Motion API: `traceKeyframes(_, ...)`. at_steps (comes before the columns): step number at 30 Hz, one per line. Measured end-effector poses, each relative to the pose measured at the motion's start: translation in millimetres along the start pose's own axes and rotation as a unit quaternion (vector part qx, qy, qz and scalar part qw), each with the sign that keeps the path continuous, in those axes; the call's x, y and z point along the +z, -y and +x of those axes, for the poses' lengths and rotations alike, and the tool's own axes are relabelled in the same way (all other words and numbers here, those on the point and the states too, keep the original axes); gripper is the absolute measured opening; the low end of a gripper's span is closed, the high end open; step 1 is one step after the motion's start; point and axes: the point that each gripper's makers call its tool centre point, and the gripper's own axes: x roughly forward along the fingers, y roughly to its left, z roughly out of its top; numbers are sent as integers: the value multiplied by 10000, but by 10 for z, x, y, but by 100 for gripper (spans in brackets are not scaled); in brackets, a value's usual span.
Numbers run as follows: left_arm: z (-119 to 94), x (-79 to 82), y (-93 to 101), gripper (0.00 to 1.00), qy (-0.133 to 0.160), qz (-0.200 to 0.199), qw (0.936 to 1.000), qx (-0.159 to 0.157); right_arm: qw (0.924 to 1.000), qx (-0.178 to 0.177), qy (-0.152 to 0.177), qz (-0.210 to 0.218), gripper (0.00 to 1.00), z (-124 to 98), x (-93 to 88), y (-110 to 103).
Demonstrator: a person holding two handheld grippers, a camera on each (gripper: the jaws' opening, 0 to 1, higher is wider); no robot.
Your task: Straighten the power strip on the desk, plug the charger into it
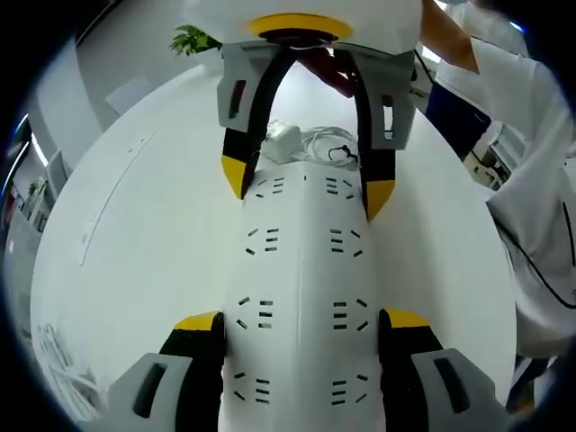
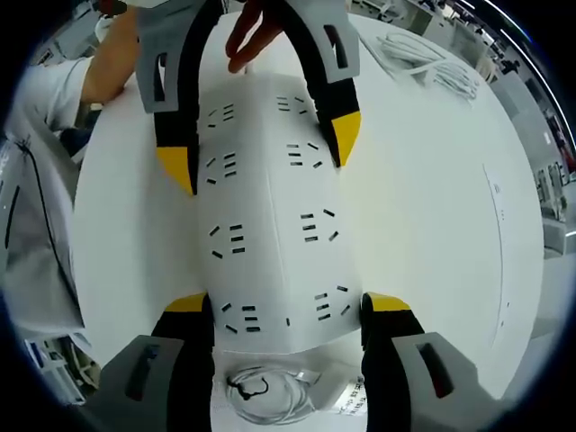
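A long white plastic power strip [image 1: 301,297] with two rows of sockets is seen lying flat on the round white bench [image 1: 135,270], held at both ends. In the left gripper view, the left tool [image 1: 301,324] is set with its yellow-tipped black jaws against the strip's two long sides at the near end, closed on it. At the far end, the right tool [image 1: 306,184] is seen facing it, its jaws likewise pressed to the strip's sides. In the right gripper view, the right tool [image 2: 288,310] grips the near end, and the left tool [image 2: 261,153] clamps the far end, with a bare hand [image 2: 256,36] behind it. A white charger block [image 1: 286,135] with a coiled white cable [image 1: 328,144] lies on the bench just beyond the strip's end. A person's white sleeve [image 1: 531,180] is seen at the bench edge.
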Motion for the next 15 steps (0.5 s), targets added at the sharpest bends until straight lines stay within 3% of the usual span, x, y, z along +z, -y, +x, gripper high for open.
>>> traceKeyframes(15,6,3,14,71,1,12,10000,-8,10000,-6,-56,55,65,-4,-19,-57)
